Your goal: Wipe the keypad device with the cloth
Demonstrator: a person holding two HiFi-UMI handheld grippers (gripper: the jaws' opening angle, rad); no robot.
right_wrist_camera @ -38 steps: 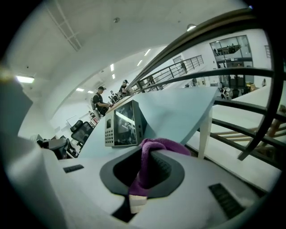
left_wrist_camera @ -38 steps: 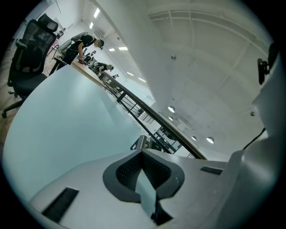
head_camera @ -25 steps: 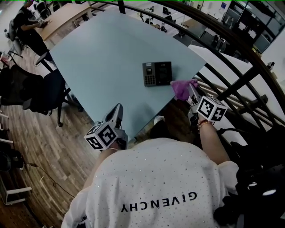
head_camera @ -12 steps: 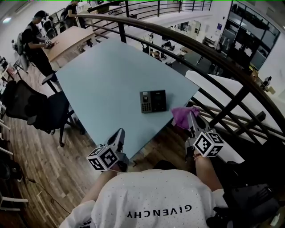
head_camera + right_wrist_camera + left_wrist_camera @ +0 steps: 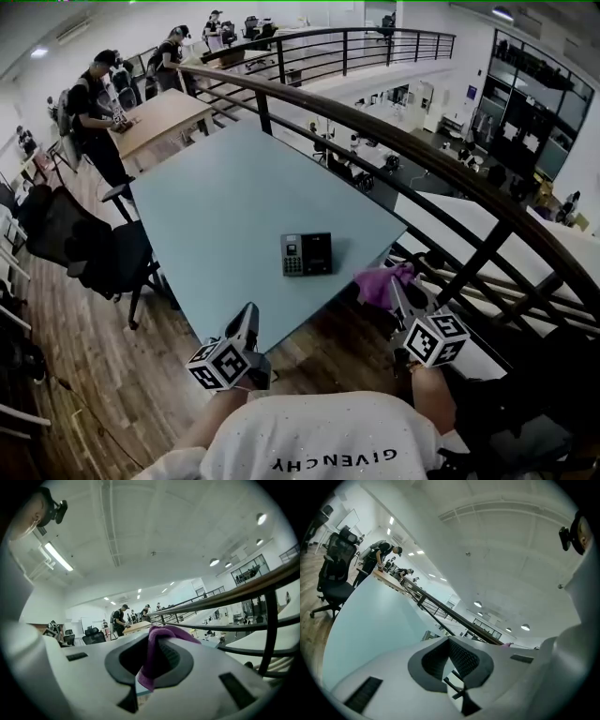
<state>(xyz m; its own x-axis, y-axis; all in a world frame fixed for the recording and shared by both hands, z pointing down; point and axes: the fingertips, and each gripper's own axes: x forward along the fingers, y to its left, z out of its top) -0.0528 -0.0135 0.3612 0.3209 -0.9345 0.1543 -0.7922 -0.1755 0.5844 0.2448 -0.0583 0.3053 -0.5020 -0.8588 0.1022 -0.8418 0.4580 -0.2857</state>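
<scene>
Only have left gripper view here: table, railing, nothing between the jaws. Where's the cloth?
Observer: The purple cloth is pinched in the right hand-held gripper, jaws closed on it.
Operator: Keypad device?
Observer: The keypad device lies flat on the table, near the front corner.
Operator: Contact yet?
Observer: No. In head view the purple cloth shows beyond the table's near edge, right of the keypad device, apart from it.

Two hand-held grippers show: the left hand-held gripper [image 5: 247,319] and the right hand-held gripper [image 5: 397,292]. There is one keypad device [image 5: 307,254] and one purple cloth [image 5: 380,284]. Two worktops are in view, a pale blue worktop [image 5: 216,197] and a wooden worktop [image 5: 164,117], with at least three people [image 5: 92,94] at the wooden one.
</scene>
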